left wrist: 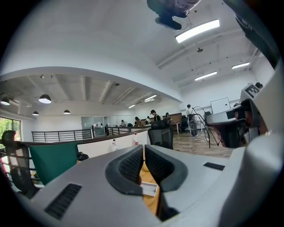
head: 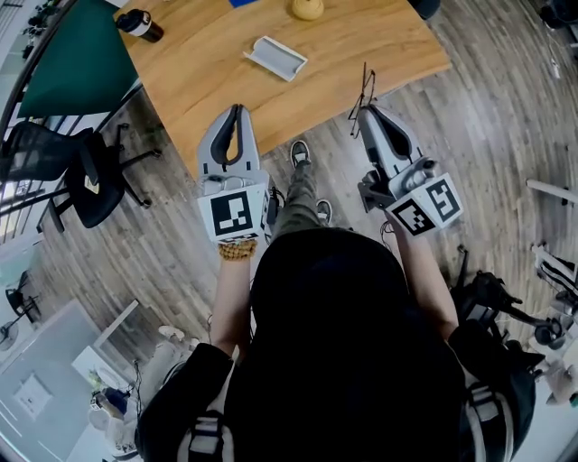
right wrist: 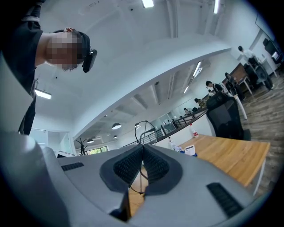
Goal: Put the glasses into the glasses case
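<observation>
jaws of the left gripper rest together, empty, over the near edge of the table. glasses case lies farther on the table. right gripper is clamped on the thin-framed glasses, near the table's right edge.

No word or number can be read. The cube on the left gripper and the cube on the right gripper bear only black-and-white square patterns. The bottle, far left on the surface, has a label too small to read.
</observation>
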`<action>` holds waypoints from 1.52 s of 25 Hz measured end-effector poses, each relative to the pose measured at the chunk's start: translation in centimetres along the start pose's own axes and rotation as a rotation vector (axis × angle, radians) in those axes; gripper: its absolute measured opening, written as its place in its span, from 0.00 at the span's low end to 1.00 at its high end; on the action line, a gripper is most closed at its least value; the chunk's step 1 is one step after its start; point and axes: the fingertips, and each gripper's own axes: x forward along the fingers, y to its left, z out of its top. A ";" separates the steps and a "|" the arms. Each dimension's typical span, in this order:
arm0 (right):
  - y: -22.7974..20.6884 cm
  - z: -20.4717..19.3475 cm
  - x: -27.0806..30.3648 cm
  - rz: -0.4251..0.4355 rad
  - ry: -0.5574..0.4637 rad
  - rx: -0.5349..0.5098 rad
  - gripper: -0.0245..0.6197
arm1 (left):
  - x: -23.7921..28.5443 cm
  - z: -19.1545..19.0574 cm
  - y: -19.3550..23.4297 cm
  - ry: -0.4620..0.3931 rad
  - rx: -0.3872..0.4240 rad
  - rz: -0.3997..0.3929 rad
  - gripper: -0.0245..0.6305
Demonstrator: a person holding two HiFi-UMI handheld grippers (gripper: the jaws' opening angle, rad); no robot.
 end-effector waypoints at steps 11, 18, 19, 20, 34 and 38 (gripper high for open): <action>-2.1 -0.1 7.3 0.020 0.063 -0.001 0.06 | 4.8 -2.5 6.0 0.049 -0.043 0.056 0.09; -1.6 -0.4 12.3 0.067 0.119 -0.026 0.06 | 5.8 -3.5 10.8 0.056 -0.077 0.131 0.08; -1.5 -0.6 13.3 0.076 0.127 -0.030 0.06 | 6.0 -3.7 11.6 0.059 -0.084 0.138 0.08; -1.3 -0.7 14.3 0.086 0.136 -0.032 0.06 | 6.2 -3.9 12.4 0.060 -0.088 0.147 0.08; 0.9 -2.1 23.2 0.210 0.211 -0.033 0.06 | 7.6 -6.2 19.6 0.079 -0.114 0.256 0.08; 1.5 -2.7 25.0 0.239 0.233 -0.040 0.06 | 8.2 -6.5 21.0 0.081 -0.127 0.271 0.08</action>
